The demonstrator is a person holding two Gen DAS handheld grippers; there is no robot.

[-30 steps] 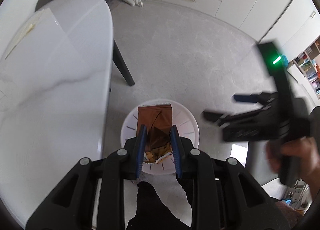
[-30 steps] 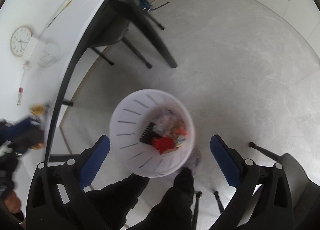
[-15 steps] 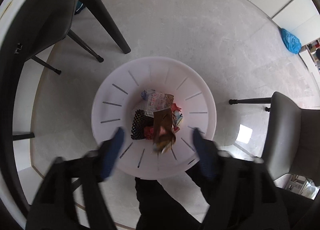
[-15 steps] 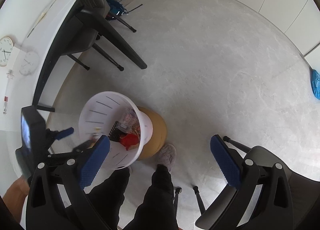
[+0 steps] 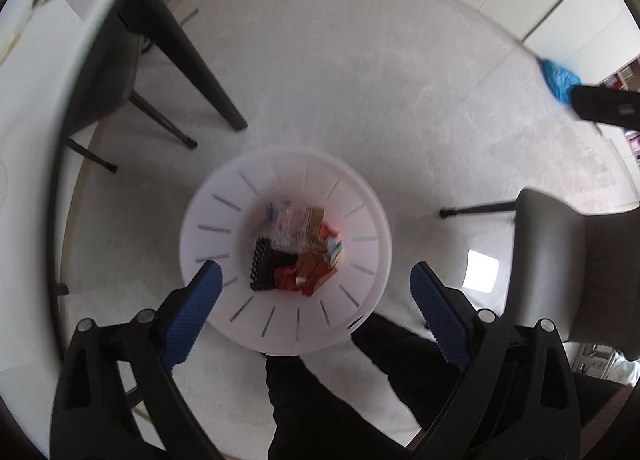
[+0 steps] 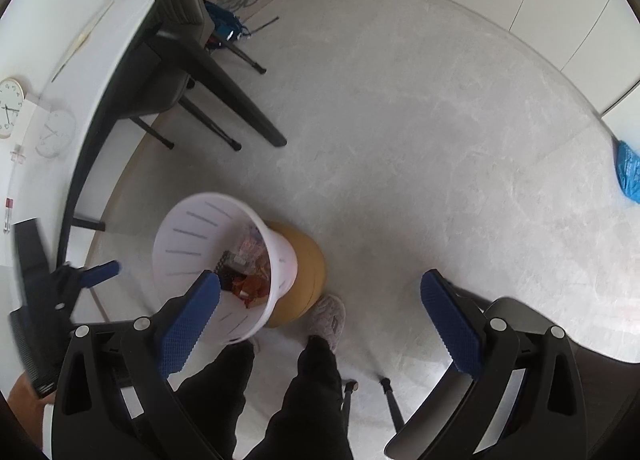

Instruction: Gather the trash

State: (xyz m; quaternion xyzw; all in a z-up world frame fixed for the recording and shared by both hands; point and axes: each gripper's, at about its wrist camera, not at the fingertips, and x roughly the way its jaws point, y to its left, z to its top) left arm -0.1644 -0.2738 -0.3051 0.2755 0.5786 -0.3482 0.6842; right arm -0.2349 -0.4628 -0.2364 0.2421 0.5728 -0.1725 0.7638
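A white slotted bin (image 5: 288,324) stands on the floor with a heap of wrappers (image 5: 304,256) at its bottom, a brown one (image 5: 310,266) among them. My left gripper (image 5: 314,280) points straight down over the bin; its jaws are opening and nothing is between them. In the right wrist view the bin (image 6: 188,236) lies lower left, with one of the left gripper's blue fingers (image 6: 104,269) beside its rim. My right gripper (image 6: 320,284) hangs open and empty, its left finger over the bin's rim.
A white table (image 5: 40,72) with a dark leg (image 5: 192,60) and a grey chair stand at the left. Another grey chair (image 5: 560,260) is at the right. The bin sits by a brown stool (image 6: 306,272). A person's dark trouser legs (image 5: 304,392) and a slipper (image 6: 328,316) are below.
My left gripper was shut on the brown wrapper; it opened, the wrapper fell into the bin, and the gripper sank toward it. The right gripper slid off the bin to the right.
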